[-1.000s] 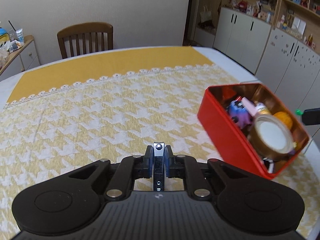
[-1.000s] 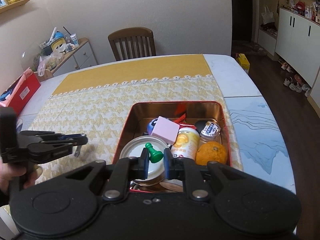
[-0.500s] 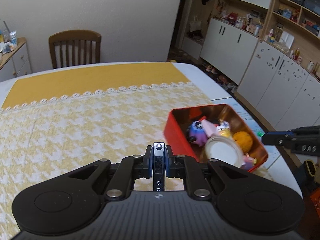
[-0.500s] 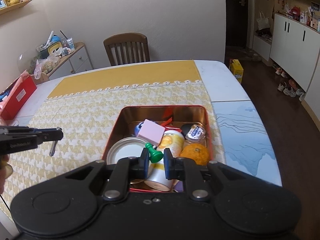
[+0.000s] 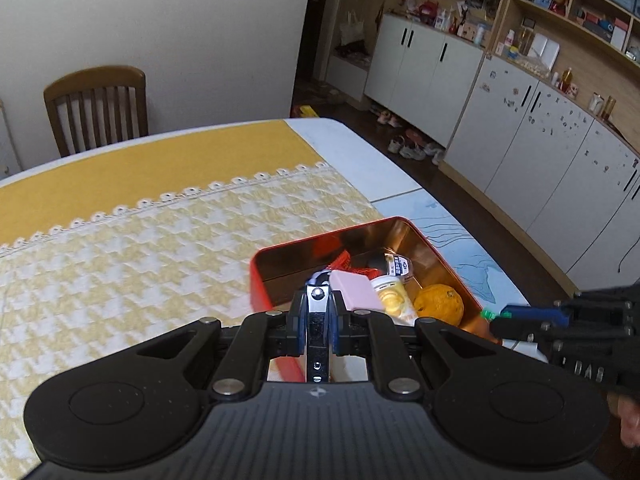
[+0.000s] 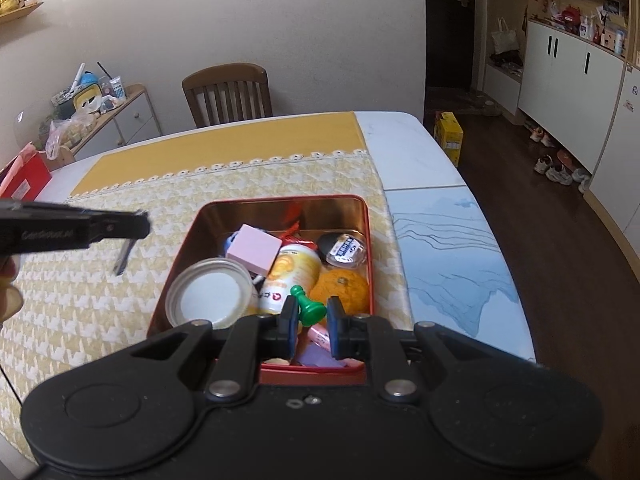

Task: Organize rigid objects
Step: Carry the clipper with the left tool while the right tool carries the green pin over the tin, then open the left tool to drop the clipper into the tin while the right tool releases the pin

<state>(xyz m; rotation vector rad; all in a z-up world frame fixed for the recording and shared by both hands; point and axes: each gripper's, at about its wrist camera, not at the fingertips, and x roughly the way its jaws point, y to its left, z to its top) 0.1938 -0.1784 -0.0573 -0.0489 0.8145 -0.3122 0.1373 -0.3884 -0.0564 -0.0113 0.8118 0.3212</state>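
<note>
Now the left gripper (image 5: 318, 318) is squeezed tight on a shiny nail clipper (image 5: 317, 336), up in the air at about nine o'clock from the red tin (image 6: 182, 256). Over at the tin's six o'clock edge, the right gripper (image 6: 313, 316) is pinched on a little green pawn (image 6: 306, 305), above an orange (image 6: 340, 289) and a yellow bottle (image 6: 290, 272) inside.

I see a red tin (image 6: 362, 248) with coppery inside on a yellow-and-white houndstooth cloth (image 6: 100, 292); within it, a pink block (image 6: 253, 249), an orange fruit (image 6: 340, 289), a green pawn (image 6: 307, 307).
</note>
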